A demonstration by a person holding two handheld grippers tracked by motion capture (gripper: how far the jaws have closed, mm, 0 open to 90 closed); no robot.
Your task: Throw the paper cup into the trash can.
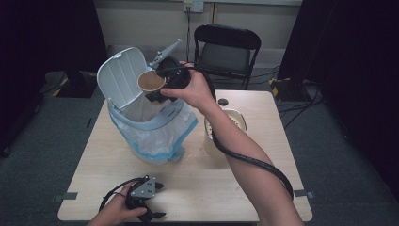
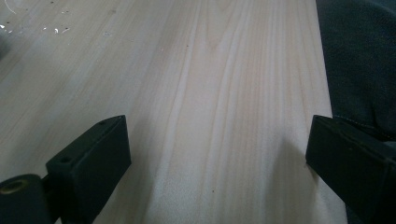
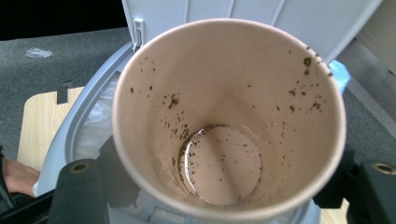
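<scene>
Right gripper (image 1: 157, 89) is clamped on the cup (image 1: 151, 82), jaws pinching its sides, held up over the open bin (image 1: 150, 123). Cup's mouth faces the gripper's camera: brown inside, dark specks on the wall, a little residue at the bottom. Behind it stands the bin's raised white lid (image 1: 120, 75), with the clear liner (image 1: 155, 136) hanging below the rim. Bin sits on the table (image 1: 207, 183), a bowl (image 1: 235, 123) just to its right. Left gripper (image 1: 143, 200) rests at the near edge, jaws wide apart with nothing between them.
</scene>
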